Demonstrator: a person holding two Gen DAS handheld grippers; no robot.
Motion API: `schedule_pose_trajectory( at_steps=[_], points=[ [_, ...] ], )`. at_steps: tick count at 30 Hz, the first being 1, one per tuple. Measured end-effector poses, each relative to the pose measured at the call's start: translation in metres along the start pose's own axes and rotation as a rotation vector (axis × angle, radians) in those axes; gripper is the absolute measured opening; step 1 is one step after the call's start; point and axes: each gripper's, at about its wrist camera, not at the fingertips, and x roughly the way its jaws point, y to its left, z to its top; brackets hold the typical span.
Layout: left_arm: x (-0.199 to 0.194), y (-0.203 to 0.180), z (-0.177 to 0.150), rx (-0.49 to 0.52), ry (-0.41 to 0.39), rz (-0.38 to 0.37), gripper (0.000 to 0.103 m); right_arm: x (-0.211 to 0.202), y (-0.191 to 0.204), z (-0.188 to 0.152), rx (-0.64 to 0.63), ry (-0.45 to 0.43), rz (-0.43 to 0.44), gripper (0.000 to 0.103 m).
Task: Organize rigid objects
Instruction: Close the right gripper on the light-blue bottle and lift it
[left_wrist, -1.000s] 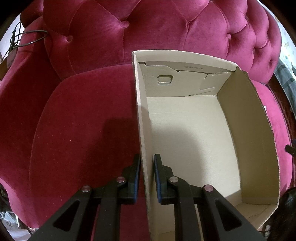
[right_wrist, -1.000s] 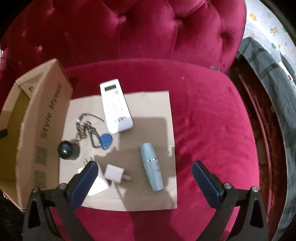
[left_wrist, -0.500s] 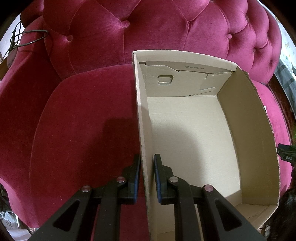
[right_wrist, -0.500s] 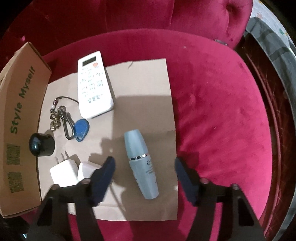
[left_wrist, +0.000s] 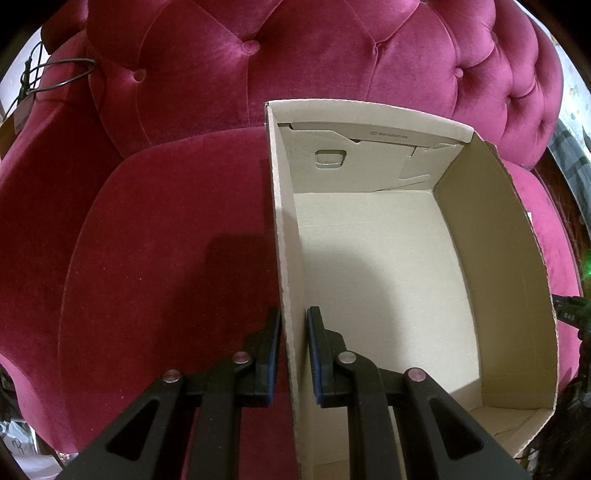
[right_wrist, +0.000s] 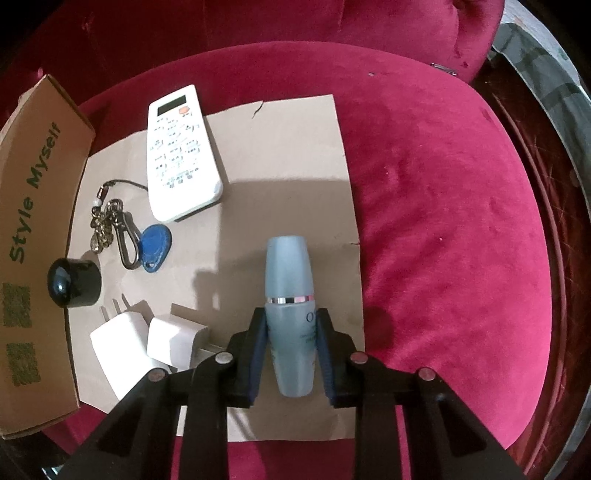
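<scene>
The open brown cardboard box (left_wrist: 388, 258) stands on the crimson velvet sofa seat, left tongs (left_wrist: 293, 354) clamped on its left wall. Right tongs (right_wrist: 291, 354), just closing, grip the pale blue plastic bottle (right_wrist: 290, 314), whose long axis runs near-to-far; the box lies left.

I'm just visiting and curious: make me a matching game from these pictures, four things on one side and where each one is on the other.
Things:
1. blue bottle
2. cardboard box
3. white remote
4. black cap

Places:
A. wall pinched by the left gripper
B. between the right gripper pads
C. beside the box's printed side
D. far end of the paper sheet

Pairs: 1-B, 2-A, 3-D, 4-C
</scene>
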Motion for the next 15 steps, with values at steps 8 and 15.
schedule_pose_trajectory(
  at_steps=[8,15],
  points=[
    [0.000,0.000,0.001,0.002,0.000,0.003,0.015,-0.022,0.013,0.007,-0.004,-0.018,0.000,0.027],
    [0.000,0.000,0.001,-0.002,-0.001,-0.001,0.015,-0.050,0.024,0.005,-0.013,-0.042,-0.005,0.027]
  ],
)
